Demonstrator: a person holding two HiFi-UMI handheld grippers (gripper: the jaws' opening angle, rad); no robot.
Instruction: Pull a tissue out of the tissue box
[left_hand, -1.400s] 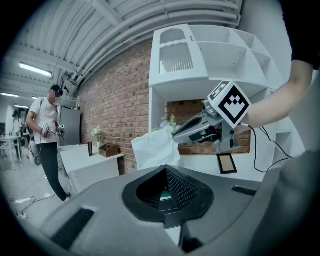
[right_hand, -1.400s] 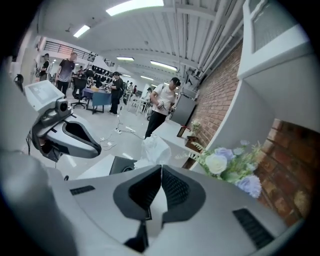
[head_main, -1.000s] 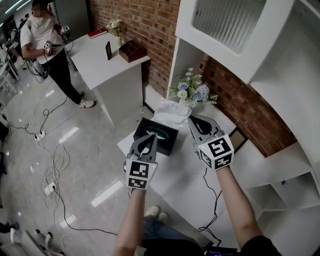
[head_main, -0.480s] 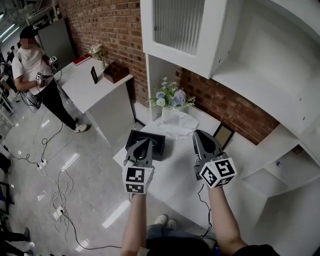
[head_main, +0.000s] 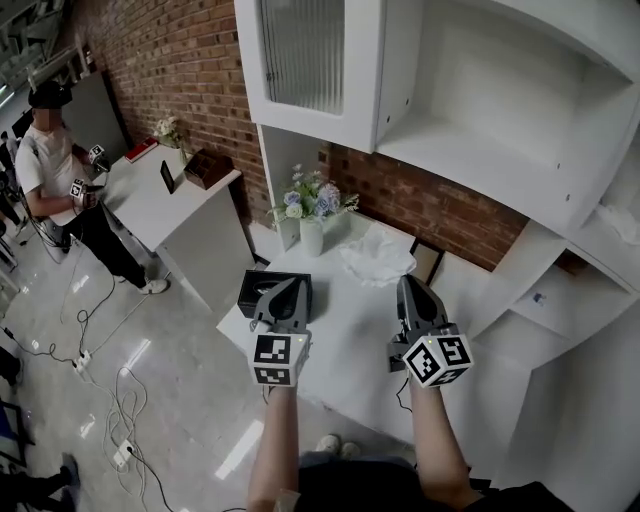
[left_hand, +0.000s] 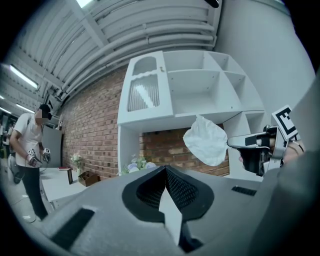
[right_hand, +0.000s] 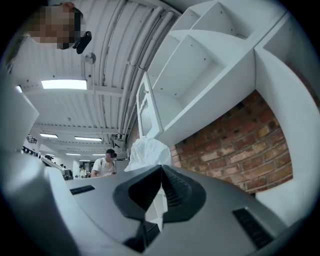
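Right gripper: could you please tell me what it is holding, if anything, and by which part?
The right gripper is shut on the white tissue, pinching it by one edge; the rest billows free, clear of the tissue box.

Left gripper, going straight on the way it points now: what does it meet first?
Likely the flower vase, or the brick wall just behind it. Nothing nearer lies ahead of the left gripper, though depth is unclear.
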